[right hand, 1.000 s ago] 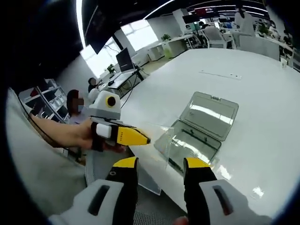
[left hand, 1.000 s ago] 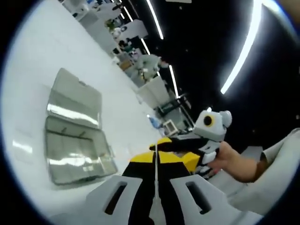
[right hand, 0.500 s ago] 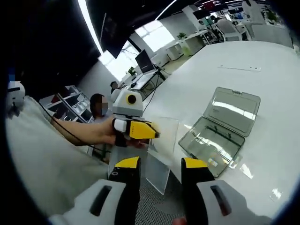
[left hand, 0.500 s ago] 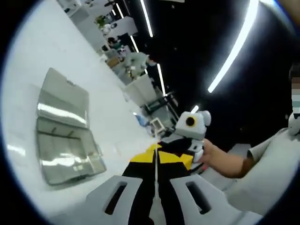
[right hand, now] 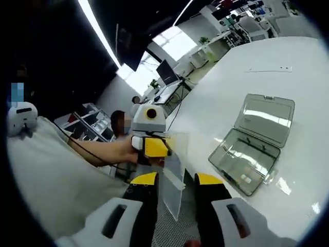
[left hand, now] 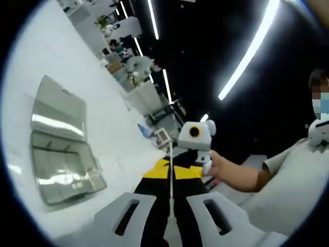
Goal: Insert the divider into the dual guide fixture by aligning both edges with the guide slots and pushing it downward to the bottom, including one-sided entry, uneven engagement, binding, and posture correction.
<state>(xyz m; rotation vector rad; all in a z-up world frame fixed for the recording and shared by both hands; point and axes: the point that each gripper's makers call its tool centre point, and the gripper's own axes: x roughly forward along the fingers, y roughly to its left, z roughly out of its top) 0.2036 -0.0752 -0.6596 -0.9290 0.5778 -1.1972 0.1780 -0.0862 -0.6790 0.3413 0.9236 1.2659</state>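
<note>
The insertion itself has not begun, judging by how things lie: the clear divider (right hand: 174, 181) is up in the air in front of the person, well apart from the open clear case (right hand: 254, 140) that lies on the white worktop (right hand: 308, 77), lid flat back and tray upward (whether that tray is the dual guide fixture, and where its slots run, is too small and glassy to make out). In the left gripper view the left tongs (left hand: 170, 171) are pressed together on the divider (left hand: 170, 165), seen edge-on as a thin pale line rising between the yellow tips, so the sheet is firmly pinched on that side. In the right gripper view the right tongs (right hand: 176, 178) stand a little apart with the sheet's lower part passing between them; I cannot tell whether their pads touch it. The left tongs (right hand: 154, 147) show there too, clamped on the divider's upper edge. The case also lies off to the side in the left gripper view (left hand: 56, 141). Still to do: carry the divider over, set both edges into the slots, and press it down level to the bottom.
</note>
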